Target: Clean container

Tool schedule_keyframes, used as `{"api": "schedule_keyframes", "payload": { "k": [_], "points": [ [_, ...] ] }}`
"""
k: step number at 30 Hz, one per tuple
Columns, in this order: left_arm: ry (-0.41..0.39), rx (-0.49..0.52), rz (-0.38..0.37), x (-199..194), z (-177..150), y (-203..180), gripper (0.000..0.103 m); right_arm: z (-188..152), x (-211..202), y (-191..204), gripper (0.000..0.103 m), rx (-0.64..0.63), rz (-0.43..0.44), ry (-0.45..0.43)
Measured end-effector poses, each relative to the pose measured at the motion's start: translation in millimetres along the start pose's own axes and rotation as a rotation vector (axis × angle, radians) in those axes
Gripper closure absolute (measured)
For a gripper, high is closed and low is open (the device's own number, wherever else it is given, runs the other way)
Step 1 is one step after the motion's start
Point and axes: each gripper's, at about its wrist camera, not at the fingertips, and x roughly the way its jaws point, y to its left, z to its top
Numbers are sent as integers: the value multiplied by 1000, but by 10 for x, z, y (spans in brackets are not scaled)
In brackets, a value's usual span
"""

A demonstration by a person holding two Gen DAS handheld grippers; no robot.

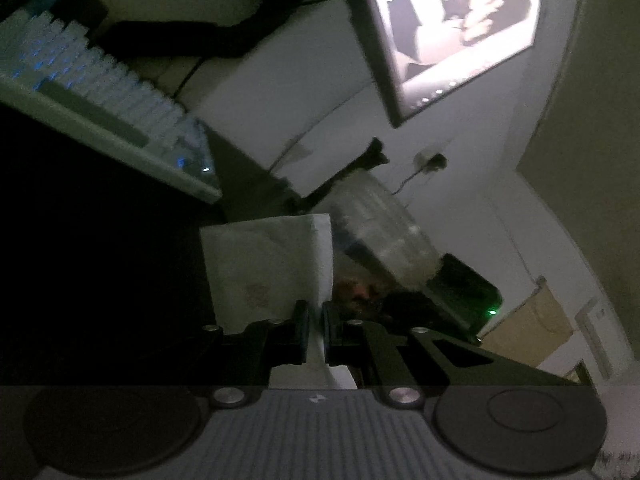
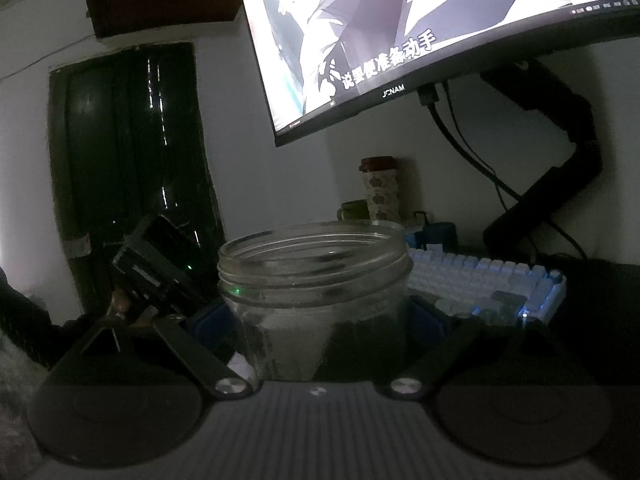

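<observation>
My left gripper (image 1: 316, 320) is shut on a folded white paper towel (image 1: 268, 268) that stands up from between its fingers. Just right of the towel is the clear glass jar (image 1: 384, 232), tilted, held by the other gripper. In the right wrist view my right gripper (image 2: 316, 320) is shut on that jar (image 2: 316, 280), which fills the middle of the view with its open threaded mouth up. The blue finger pads (image 2: 208, 320) press on both sides of it. The left gripper (image 2: 160, 272) shows at the jar's left.
The room is dark. A lit monitor (image 2: 420, 28) on a black arm (image 2: 560, 168) hangs over the desk. A white backlit keyboard (image 2: 488, 284) lies right of the jar. A patterned tumbler (image 2: 380, 188) and green mug (image 2: 354, 210) stand by the wall. A dark doorway (image 2: 132, 152) is at left.
</observation>
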Motion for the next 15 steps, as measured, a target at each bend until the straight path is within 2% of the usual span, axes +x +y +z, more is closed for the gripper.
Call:
{"api": "schedule_keyframes", "payload": {
  "k": [3,15],
  "points": [
    [-8,-13,8,-14,11,8,97,0,6,-10,10,5,1,-1],
    [-74,-11,-100,-139,150,-171,97,-6,19,-13,9,8,10,8]
  ]
}}
